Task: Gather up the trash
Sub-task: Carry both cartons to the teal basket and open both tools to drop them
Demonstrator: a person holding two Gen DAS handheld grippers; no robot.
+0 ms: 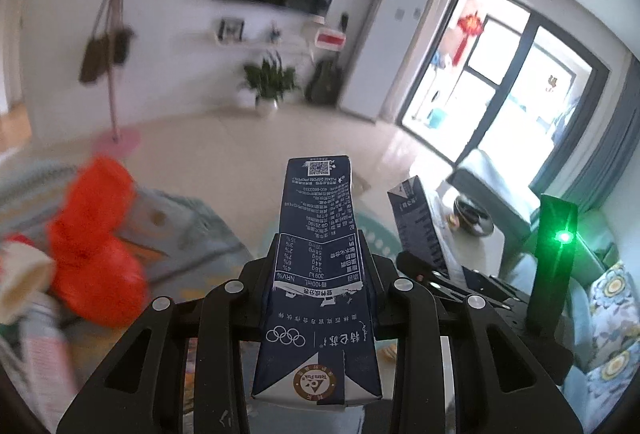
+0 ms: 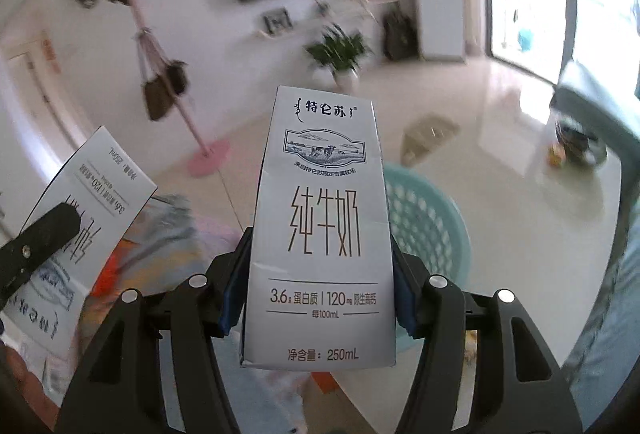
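My left gripper (image 1: 322, 250) is shut on a dark blue milk carton (image 1: 316, 218), which stands upright between the jaws with its narrow printed side facing the camera. My right gripper (image 2: 320, 242) is shut on a second milk carton (image 2: 320, 218), its white front face toward the lens and blue pads pressing both sides. Each view shows the other hand: the right-hand carton (image 1: 416, 226) sits to the right in the left wrist view. In the right wrist view, the left-hand carton (image 2: 80, 218) tilts at the left edge under a black finger (image 2: 40, 242).
A teal perforated basket (image 2: 428, 218) stands on the floor just behind the right-hand carton. An orange-red plastic bag (image 1: 92, 234) and a paper cup (image 1: 20, 282) lie at the lower left. A coat stand (image 1: 116, 142), a potted plant (image 1: 270, 82) and a sofa (image 1: 612, 298) surround the open floor.
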